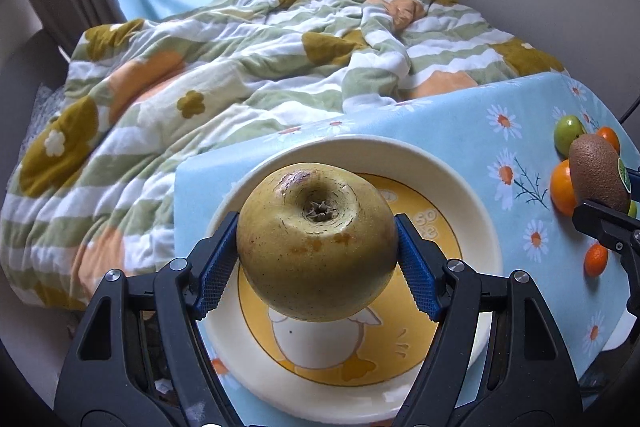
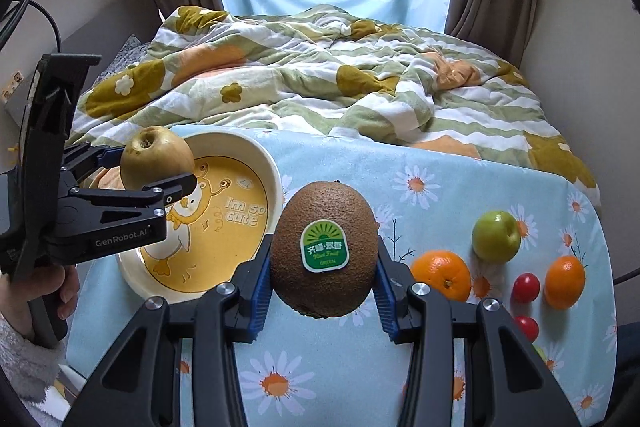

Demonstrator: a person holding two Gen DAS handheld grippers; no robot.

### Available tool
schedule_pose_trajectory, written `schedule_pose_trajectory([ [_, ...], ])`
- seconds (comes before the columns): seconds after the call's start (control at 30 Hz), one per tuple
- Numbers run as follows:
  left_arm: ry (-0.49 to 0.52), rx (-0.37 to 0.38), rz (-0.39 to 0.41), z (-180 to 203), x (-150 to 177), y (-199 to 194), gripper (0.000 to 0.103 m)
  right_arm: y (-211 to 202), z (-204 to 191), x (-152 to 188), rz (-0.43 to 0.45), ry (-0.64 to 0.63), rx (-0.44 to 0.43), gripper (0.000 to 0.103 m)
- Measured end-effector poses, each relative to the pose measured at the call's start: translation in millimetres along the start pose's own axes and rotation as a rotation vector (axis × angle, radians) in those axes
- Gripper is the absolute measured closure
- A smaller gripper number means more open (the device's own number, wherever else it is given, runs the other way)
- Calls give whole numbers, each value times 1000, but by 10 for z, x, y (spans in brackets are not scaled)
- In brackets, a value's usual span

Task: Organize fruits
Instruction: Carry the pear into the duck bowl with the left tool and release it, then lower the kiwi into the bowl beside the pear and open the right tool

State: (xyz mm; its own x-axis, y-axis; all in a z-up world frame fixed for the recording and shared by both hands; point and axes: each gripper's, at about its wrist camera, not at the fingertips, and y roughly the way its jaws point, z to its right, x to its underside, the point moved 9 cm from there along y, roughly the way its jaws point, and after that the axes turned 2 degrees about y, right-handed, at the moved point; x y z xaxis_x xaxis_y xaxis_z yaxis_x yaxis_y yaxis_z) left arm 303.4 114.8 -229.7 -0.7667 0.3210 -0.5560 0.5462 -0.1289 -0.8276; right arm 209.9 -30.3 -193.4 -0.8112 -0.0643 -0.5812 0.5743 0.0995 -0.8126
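Fruits are what I'm sorting, and two are in my grip. My left hand-held gripper (image 1: 316, 259) is closed on a yellow-green pear (image 1: 318, 245), held above the duck-print plate (image 1: 476, 239), blossom end facing the camera. My right hand-held gripper (image 2: 320, 279) clamps a brown kiwi (image 2: 324, 249) with its green sticker (image 2: 323, 247) showing, held just right of the plate. I judge the step to be lowering each fruit onto the plate. I'd bring the pear low over the plate's middle before releasing, so it can't roll off, then set the kiwi beside it. A green apple (image 2: 496, 235), two oranges (image 2: 441, 275) and two small red fruits (image 2: 525, 287) lie on the table (image 2: 440, 163), well right of the plate.
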Motion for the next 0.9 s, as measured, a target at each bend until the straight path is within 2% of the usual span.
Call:
schedule_pose_trajectory([
  [0.13, 40, 18, -13, -27, -8, 177, 22, 77, -34, 5, -14, 25, 23, 62],
  [0.37, 54, 48, -41, -25, 26, 398, 19, 109, -58, 38, -30, 63, 61, 62],
  [0.4, 57, 44, -33, -27, 13, 392, 16, 96, -54, 37, -29, 68, 67, 62],
  [0.47, 60, 43, 19, -43, -56, 297, 0, 64, -43, 27, -26, 74, 76, 62],
  [0.57, 61, 38, 62, -65, -140, 172, 0, 21, -47, 12, -21, 72, 80, 62],
  [0.73, 43, 18, 38, -137, -77, 61, 0, 3, -97, -38, -19, 42, 65, 62],
  [0.9, -25, -19, 15, -239, 104, -139, 0, 29, -242, -139, -12, -34, 14, 62],
])
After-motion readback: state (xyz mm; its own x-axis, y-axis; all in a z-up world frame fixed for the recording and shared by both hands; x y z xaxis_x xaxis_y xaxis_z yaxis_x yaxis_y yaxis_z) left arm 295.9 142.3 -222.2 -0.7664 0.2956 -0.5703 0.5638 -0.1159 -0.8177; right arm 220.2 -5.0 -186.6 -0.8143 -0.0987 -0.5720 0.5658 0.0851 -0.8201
